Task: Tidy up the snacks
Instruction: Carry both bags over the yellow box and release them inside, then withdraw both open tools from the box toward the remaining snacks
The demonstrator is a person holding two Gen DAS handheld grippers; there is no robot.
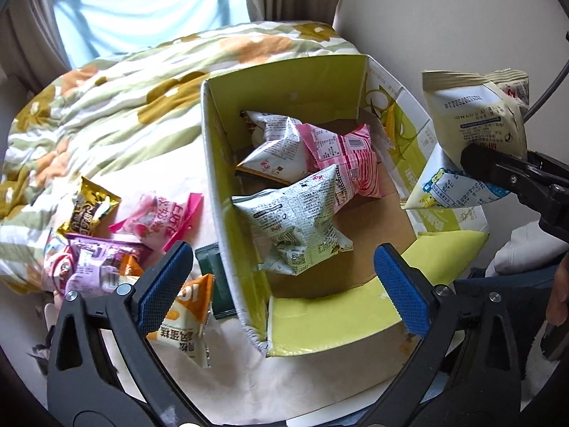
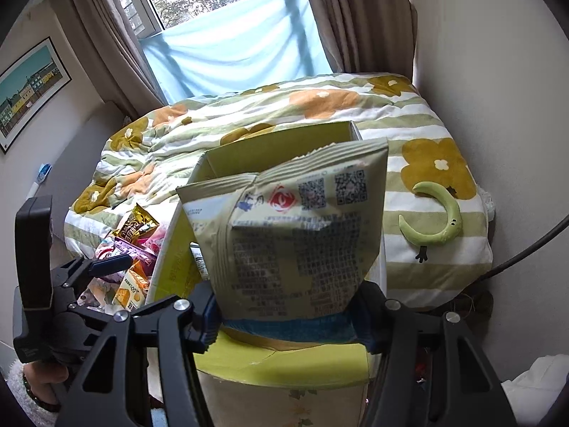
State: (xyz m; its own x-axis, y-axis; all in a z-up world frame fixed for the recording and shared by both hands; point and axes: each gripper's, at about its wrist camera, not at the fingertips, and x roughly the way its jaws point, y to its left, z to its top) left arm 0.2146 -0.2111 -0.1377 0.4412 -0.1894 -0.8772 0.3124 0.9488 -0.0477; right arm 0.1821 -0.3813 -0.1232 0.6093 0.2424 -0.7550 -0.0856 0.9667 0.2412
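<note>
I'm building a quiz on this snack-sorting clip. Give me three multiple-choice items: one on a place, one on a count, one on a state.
1. Where does the pink striped snack packet lie?
A. On the quilt
B. Inside the yellow-green cardboard box
C. In a gripper

2. How many snack packets lie in the box?
A. One
B. Three
C. Six

3. What is the right gripper doing?
A. Gripping a beige snack bag
B. Standing open, holding nothing
C. Gripping the box

Answers: 1 B, it rests on the box floor. 2 B, three show: white, pink and grey. 3 A, its pads press the bag's lower end.
</note>
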